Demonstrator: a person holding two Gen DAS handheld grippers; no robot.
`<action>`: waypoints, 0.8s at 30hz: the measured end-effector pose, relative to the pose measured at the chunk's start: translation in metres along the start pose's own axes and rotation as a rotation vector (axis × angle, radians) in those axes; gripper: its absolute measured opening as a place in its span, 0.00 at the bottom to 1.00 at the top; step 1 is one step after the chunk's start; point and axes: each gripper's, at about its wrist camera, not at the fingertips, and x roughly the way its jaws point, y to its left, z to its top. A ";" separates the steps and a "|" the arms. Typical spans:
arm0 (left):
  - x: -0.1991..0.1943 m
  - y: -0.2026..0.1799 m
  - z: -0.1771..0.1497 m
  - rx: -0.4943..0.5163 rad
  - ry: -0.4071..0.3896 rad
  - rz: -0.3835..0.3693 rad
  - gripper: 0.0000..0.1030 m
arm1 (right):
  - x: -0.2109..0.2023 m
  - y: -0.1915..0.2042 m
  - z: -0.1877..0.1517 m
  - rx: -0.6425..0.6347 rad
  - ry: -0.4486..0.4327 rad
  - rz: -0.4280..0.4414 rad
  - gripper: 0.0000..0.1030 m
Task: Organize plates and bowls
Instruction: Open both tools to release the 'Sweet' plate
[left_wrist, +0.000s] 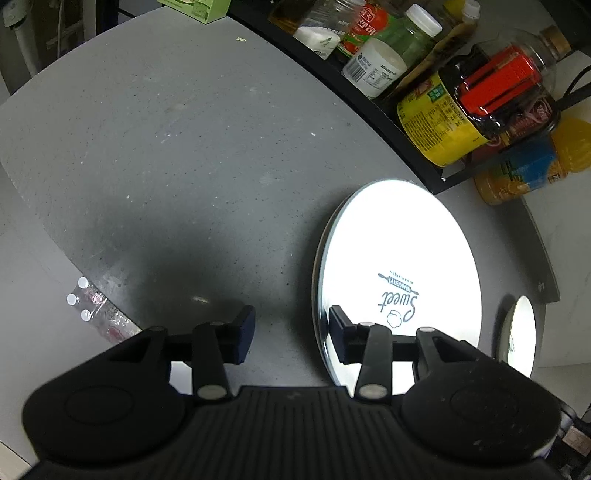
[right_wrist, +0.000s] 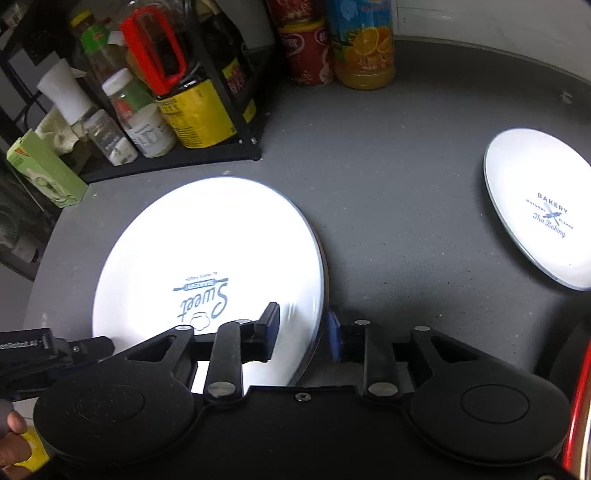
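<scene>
A large white plate (left_wrist: 399, 258) printed "Sweet Bakery" lies on the grey table (left_wrist: 166, 147), near the black rack. My left gripper (left_wrist: 291, 328) is open at the plate's left rim; its right finger overlaps the rim and its left finger is over bare table. In the right wrist view the same plate (right_wrist: 207, 251) fills the left half. My right gripper (right_wrist: 301, 330) is open and straddles the plate's right rim, one finger over the plate and one outside it. A smaller white plate (right_wrist: 543, 210) printed "Bakery" lies apart at the right, also visible as the small plate (left_wrist: 521, 332).
A black rack (right_wrist: 177, 162) holds several jars and bottles behind the large plate. An orange juice bottle (right_wrist: 365, 48) and a red can (right_wrist: 306, 55) stand beside it. A green box (right_wrist: 44, 166) is at the table's left edge. A hand (right_wrist: 11, 439) shows bottom left.
</scene>
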 end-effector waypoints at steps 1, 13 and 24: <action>-0.001 0.000 0.000 -0.006 0.004 0.002 0.41 | -0.002 0.000 0.000 0.004 -0.001 0.002 0.29; -0.030 -0.028 -0.002 0.068 -0.041 0.024 0.60 | -0.034 0.003 0.007 0.008 -0.035 0.026 0.61; -0.055 -0.078 -0.011 0.211 -0.066 -0.015 0.81 | -0.079 -0.020 0.003 0.027 -0.098 -0.005 0.89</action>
